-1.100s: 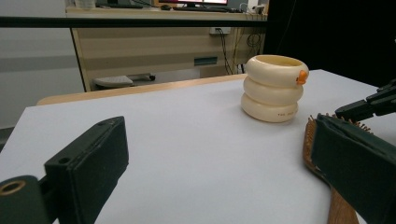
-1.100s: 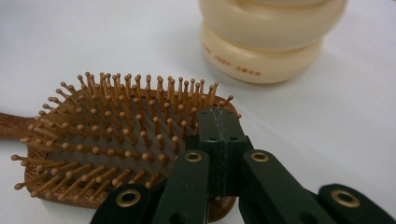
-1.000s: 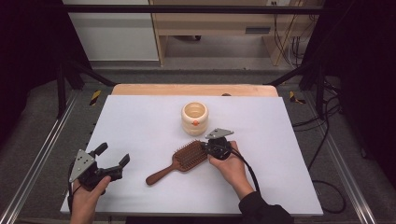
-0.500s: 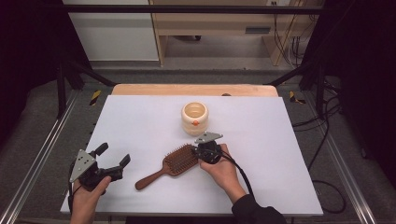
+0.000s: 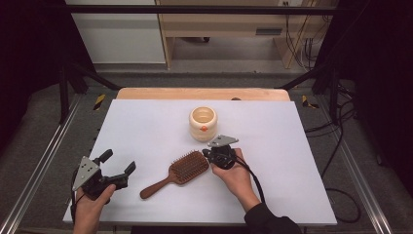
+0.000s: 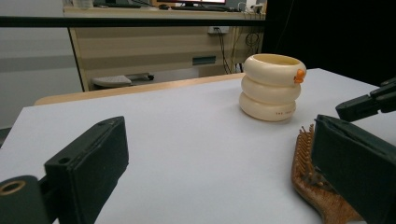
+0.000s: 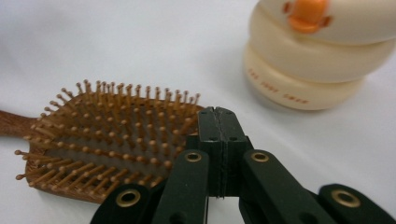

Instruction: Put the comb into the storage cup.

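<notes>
While the right gripper [image 5: 210, 157] is pressing its shut, empty jaws against the rim of the hairbrush [image 5: 175, 171], the brush is lying bristles-up near the middle of the table [image 5: 292, 146], handle pointing toward the front-left corner. The left gripper [image 5: 119, 168] is hovering wide open near that corner, holding nothing, and the cream ringed pot [image 5: 202, 123] is standing just behind the brush.

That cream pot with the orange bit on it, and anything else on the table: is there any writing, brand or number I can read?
Cream ringed pot: a short row of small orange letters on its bottom ring, too blurred to read; it also shows in the left gripper view, too small there.
Wooden hairbrush: no writing to be seen.
White table: none.
Grippers: none.
</notes>
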Action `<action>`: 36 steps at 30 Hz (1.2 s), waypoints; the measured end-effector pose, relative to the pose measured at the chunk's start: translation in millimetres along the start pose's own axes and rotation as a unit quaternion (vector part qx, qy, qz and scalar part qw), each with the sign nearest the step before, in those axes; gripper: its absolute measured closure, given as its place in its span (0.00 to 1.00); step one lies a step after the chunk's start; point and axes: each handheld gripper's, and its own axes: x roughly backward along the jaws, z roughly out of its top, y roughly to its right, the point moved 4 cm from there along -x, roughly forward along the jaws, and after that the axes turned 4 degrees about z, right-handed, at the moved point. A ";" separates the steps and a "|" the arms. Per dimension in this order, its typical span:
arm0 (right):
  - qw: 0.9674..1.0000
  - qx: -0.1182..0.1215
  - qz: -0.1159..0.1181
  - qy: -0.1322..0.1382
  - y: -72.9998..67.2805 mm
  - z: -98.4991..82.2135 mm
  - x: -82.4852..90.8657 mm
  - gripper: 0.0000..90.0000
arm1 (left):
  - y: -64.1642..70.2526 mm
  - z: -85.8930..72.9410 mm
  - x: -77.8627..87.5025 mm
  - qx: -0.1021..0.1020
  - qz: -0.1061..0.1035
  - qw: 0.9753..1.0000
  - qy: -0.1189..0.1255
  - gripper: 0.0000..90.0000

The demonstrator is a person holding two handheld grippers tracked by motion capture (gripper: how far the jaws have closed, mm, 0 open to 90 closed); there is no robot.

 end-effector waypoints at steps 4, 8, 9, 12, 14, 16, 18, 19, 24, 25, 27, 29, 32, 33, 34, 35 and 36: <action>1.000 -0.006 -0.011 0.014 8.8 0.5 13.6 1.00 | 0.5 0.0 -0.2 -0.001 0.000 1.000 -0.001 0.05; 0.999 -0.001 -0.023 0.029 15.7 -3.4 27.5 0.97 | 0.5 -0.4 -0.6 -0.002 -0.001 1.000 -0.003 0.05; 0.999 -0.003 -0.025 0.031 17.7 -5.1 31.1 0.95 | 0.5 -0.5 -0.5 -0.002 -0.001 1.000 -0.003 0.05; 0.999 -0.011 -0.029 0.042 22.8 -11.1 42.9 0.90 | 0.7 -0.8 -0.7 -0.002 -0.001 1.000 -0.004 0.05; 0.998 -0.014 -0.032 0.054 24.9 -15.7 50.8 0.84 | 0.7 -0.9 -1.0 -0.002 -0.001 1.000 -0.005 0.05; 0.997 -0.018 -0.035 0.064 26.7 -20.4 59.3 0.76 | 0.9 -1.1 -1.1 -0.002 -0.002 1.000 -0.007 0.05; 0.997 -0.024 -0.042 0.067 29.7 -25.4 67.5 0.66 | 1.2 -1.5 -1.1 -0.001 -0.003 1.000 -0.010 0.05; 0.996 -0.026 -0.045 0.070 31.7 -27.9 71.6 0.63 | 1.3 -1.7 -1.1 -0.001 -0.003 1.000 -0.011 0.05; 0.994 -0.043 -0.065 0.076 42.9 -41.9 92.7 0.37 | 2.4 -3.3 -1.5 0.000 -0.007 1.000 -0.020 0.04; 0.993 -0.047 -0.073 0.079 45.1 -45.4 97.3 0.31 | 2.8 -3.8 -1.8 -0.001 -0.008 1.000 -0.023 0.04; 0.991 -0.056 -0.084 0.089 47.5 -53.8 105.3 0.23 | 3.7 -4.7 -2.5 -0.005 -0.010 1.000 -0.029 0.04; 0.989 -0.056 -0.095 0.098 49.3 -62.1 112.4 0.16 | 5.0 -5.1 -2.6 -0.013 -0.005 0.999 -0.033 0.04; 0.985 -0.063 -0.109 0.117 55.5 -70.6 123.7 0.10 | 9.5 -5.7 -1.8 -0.024 -0.005 0.999 -0.040 0.04; 0.984 -0.062 -0.112 0.125 57.7 -72.0 127.4 0.09 | 11.3 -5.9 -1.3 -0.026 -0.007 0.999 -0.042 0.04; 0.983 -0.059 -0.116 0.131 59.9 -72.9 130.5 0.09 | 13.4 -5.9 -1.1 -0.029 -0.011 0.998 -0.046 0.04; 0.982 -0.060 -0.119 0.137 62.3 -73.5 133.4 0.09 | 15.7 -5.8 -0.8 -0.031 -0.014 0.998 -0.049 0.03; 0.980 -0.063 -0.121 0.143 64.6 -74.2 135.8 0.09 | 18.2 -5.5 -0.6 -0.035 -0.018 0.998 -0.050 0.03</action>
